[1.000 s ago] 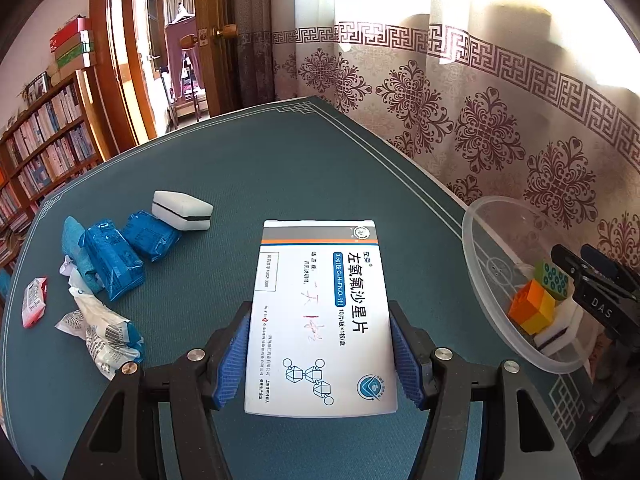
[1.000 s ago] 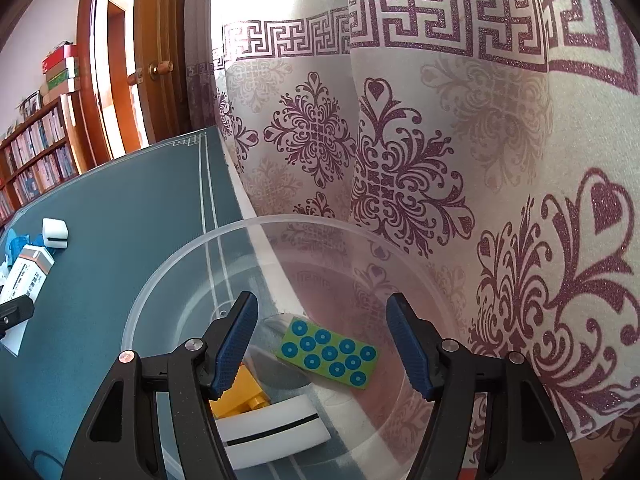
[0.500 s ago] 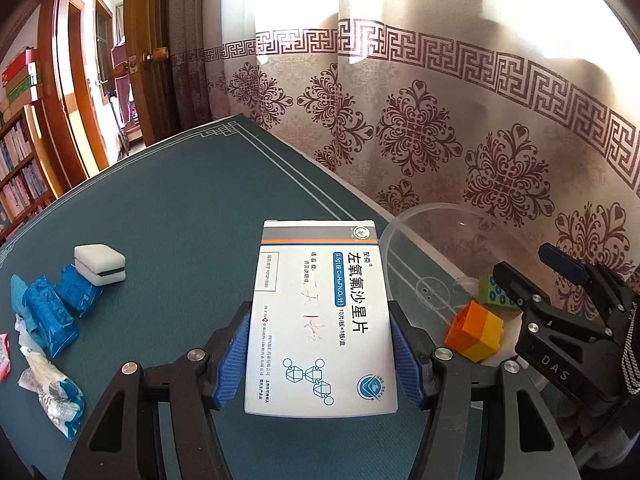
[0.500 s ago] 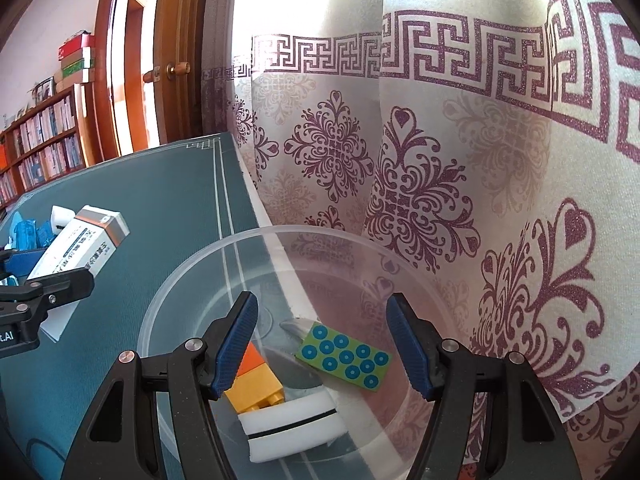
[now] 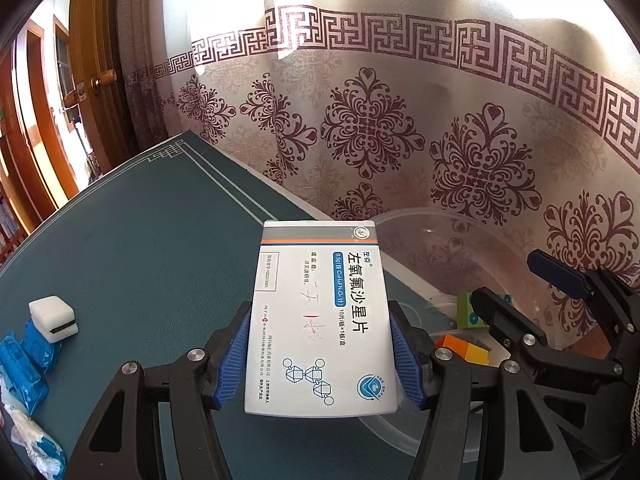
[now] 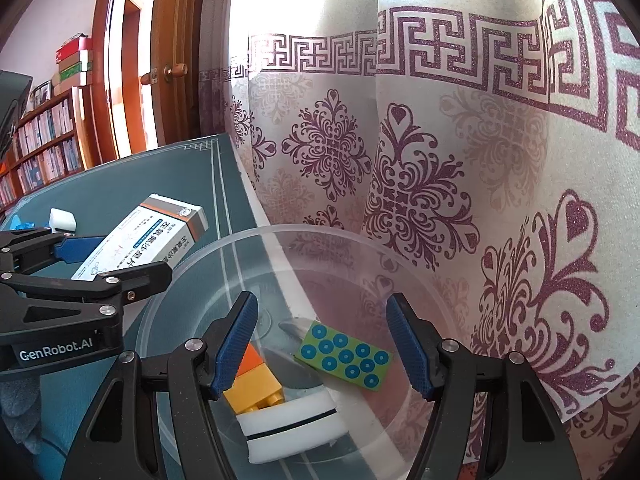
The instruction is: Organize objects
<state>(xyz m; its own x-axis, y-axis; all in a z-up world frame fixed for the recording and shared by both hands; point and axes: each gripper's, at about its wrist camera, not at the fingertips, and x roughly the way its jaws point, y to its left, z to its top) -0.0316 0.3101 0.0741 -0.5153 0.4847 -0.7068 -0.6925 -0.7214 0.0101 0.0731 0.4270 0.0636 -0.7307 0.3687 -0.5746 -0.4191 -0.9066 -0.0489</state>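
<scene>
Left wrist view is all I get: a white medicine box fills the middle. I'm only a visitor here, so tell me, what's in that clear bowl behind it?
Observer: The right wrist view looks down into the clear bowl. A green block with blue dots lies flat on its bottom.
Operator: Anything else in there?
Observer: A white sponge with a dark stripe lies at the near side, with a yellow and orange block beside it.
Operator: Is my medicine box over the bowl?
Observer: The medicine box is held in the air, its far end about at the bowl's left rim.
Operator: And the other tool?
Observer: The right gripper hangs over the bowl, its jaws apart and empty.
</scene>
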